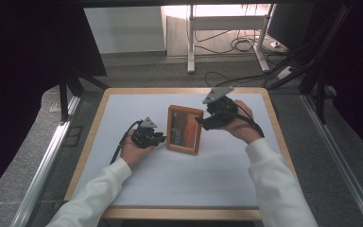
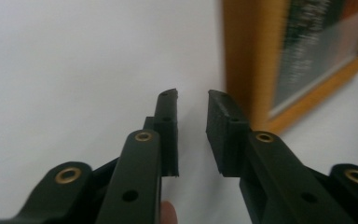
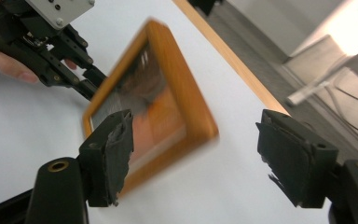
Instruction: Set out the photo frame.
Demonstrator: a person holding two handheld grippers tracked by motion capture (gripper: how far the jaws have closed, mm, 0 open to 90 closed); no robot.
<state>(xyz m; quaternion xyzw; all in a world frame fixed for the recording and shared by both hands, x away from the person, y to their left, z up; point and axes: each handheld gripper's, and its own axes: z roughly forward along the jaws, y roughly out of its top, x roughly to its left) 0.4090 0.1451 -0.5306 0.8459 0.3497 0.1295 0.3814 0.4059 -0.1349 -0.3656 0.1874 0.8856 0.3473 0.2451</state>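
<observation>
At mid-worktop the wooden picture frame (image 1: pixel 185 129) lies flat between my narrowed, empty left tongs (image 1: pixel 159 138) and wide-open right tongs (image 1: pixel 201 121); next, I judge, comes gripping its edges.

Picture frame (image 1: pixel 185 130) sits mid-counter (image 1: pixel 217 175), propped at a tilt. Left gripper (image 1: pixel 159 139) is just beside its left edge, right gripper (image 1: pixel 201 122) at its upper right corner.

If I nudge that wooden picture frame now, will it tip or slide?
The picture frame appears to stand tilted on the white table with neither gripper gripping it, so a nudge would likely topple it. Its wooden border looks rigid, so it shouldn't flex. The glossy front looks like glass: probably slippery and breakable.
</observation>
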